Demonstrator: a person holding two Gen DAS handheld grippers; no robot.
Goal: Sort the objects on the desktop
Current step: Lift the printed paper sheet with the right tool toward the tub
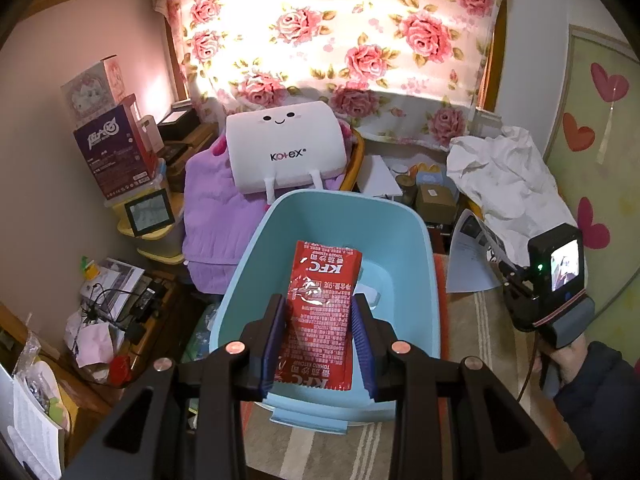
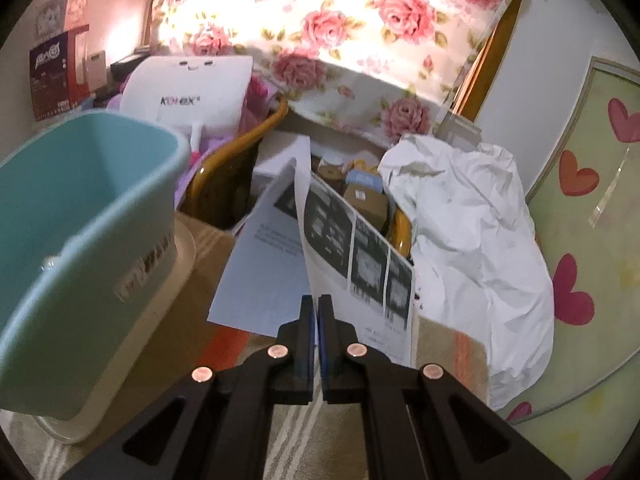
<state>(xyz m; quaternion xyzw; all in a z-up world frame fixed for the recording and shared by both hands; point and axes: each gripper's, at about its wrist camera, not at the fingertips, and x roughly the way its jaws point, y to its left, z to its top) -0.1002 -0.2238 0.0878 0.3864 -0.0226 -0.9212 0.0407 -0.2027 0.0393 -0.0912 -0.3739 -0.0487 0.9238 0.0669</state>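
In the left wrist view my left gripper (image 1: pixel 319 312) is shut on a red KFC ketchup packet (image 1: pixel 320 304) and holds it over the opening of a light blue plastic bin (image 1: pixel 416 264). A small white object (image 1: pixel 370 294) lies on the bin floor. In the right wrist view my right gripper (image 2: pixel 317 308) is shut on printed paper sheets (image 2: pixel 352 248), held upright to the right of the blue bin (image 2: pixel 80 220). The right gripper unit with its lit screen (image 1: pixel 556 276) shows at the right of the left wrist view.
A white Kotex pillow (image 1: pixel 284 148) lies on purple cloth (image 1: pixel 216 216) behind the bin. Crumpled white paper (image 2: pixel 472 240) sits at the right. Boxes (image 1: pixel 116 152) stack at the left. A striped mat (image 2: pixel 280 440) covers the table.
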